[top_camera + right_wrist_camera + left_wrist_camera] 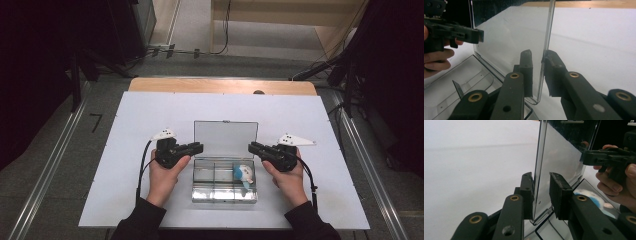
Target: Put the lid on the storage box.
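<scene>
High view looks down and forward from above the person's side, taking in the whole white table (150,115) with the floor beyond. Left gripper view sits very close, low on the left, facing right along the clear box's upright lid (564,155). Right gripper view mirrors it, facing left at the lid (511,32). Both share the lid, each catching the opposite gripper beyond it.

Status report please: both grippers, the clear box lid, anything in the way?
Left gripper and right gripper straddle the upright lid edges, not clamped. Box open, blue-white item inside. Nothing blocking.
</scene>
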